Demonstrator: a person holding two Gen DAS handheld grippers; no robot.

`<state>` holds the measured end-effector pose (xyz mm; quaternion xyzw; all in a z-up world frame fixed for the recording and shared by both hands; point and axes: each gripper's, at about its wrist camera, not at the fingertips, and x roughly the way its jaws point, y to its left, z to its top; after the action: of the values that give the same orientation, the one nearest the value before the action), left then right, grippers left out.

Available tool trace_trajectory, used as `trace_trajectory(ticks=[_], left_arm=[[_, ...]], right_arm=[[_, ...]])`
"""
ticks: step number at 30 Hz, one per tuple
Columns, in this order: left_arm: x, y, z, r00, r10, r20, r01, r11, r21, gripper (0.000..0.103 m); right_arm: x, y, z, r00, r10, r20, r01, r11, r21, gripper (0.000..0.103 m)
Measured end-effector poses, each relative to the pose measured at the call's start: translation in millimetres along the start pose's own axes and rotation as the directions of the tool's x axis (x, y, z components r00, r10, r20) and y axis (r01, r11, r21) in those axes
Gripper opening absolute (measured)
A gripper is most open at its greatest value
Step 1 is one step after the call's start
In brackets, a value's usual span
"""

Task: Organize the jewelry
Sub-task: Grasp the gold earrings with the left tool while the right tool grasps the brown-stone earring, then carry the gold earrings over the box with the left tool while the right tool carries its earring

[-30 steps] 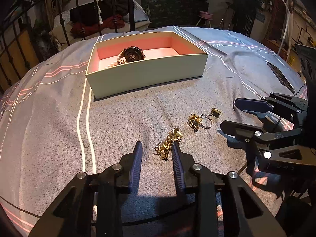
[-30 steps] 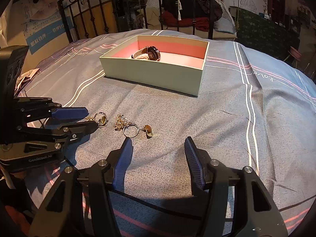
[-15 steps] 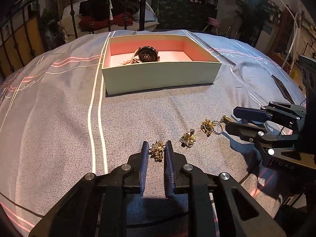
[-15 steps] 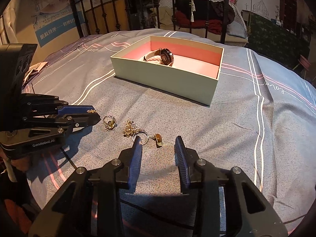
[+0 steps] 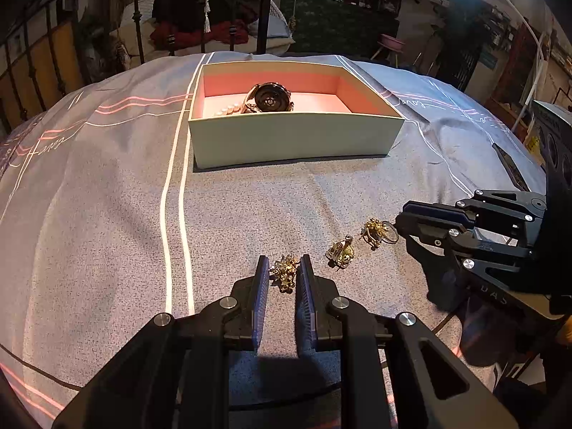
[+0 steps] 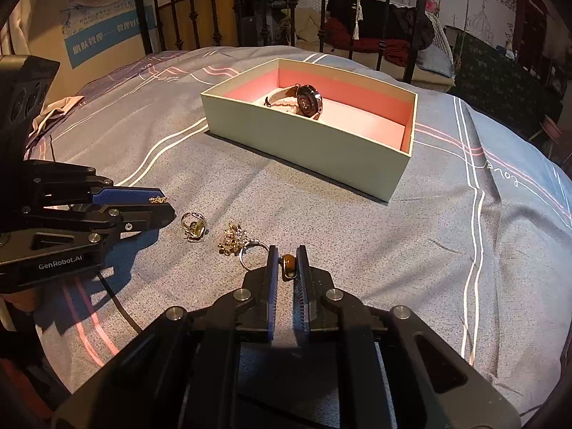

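Observation:
My left gripper [image 5: 283, 268] is shut on a gold ornate brooch [image 5: 284, 271] just above the grey bedspread. My right gripper [image 6: 287, 259] is shut on an amber-stone ring [image 6: 288, 265]. Beside it lie a gold cluster with a silver ring [image 6: 237, 241] and a gold ring [image 6: 193, 227]; they also show in the left wrist view as the cluster [image 5: 377, 232] and the gold ring [image 5: 341, 250]. The open box [image 5: 293, 139] with a pink inside holds a watch [image 5: 270, 97] and a pearl strand [image 5: 228, 110]. The box [image 6: 314, 143] also shows in the right wrist view.
The bedspread [image 5: 107, 196] covers a rounded surface that drops away at the edges. An iron bed frame [image 6: 321, 7] and piled clothes stand behind the box. A dark flat object [image 5: 509, 168] lies on the cloth at the right.
Both grippers have closed: the left on the gold brooch, which it drew away from the other pieces, the right on the amber-stone ring.

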<state>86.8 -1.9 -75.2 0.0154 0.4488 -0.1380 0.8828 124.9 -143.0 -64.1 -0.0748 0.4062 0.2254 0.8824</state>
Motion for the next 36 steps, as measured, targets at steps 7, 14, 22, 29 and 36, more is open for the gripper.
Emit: trace_trajectory(ticks=[7,14,22,29,36], left_arm=[[-2,-1,1,1.0,-0.002,-0.001,0.002,1.0,-0.009,0.017],[-6,-2,2,1.0,-0.008,0.006,0.008,1.0,-0.011,0.017],[-11,-7,6,1.0,-0.019,0.022,0.019,1.0,-0.007,0.017],[-10,-10,23,0.999,-0.013,0.042,0.012,1.0,0.004,0.017],[-10,-10,59,0.996,-0.026,0.089,0.029,0.999,-0.029,0.017]], right_arm=[[-10,-8,-3,0.999,0.02,0.033,-0.022,0.998,0.053,0.011],[-18,-7,-3,0.997,0.033,0.067,-0.037,0.998,0.057,0.011],[-33,-6,-6,0.988,0.048,0.144,-0.055,0.998,0.042,0.011],[-26,-8,6,0.991,0.051,0.124,-0.056,0.998,0.036,0.011],[-22,-15,39,0.987,0.044,0.153,-0.048,0.999,0.025,0.011]])
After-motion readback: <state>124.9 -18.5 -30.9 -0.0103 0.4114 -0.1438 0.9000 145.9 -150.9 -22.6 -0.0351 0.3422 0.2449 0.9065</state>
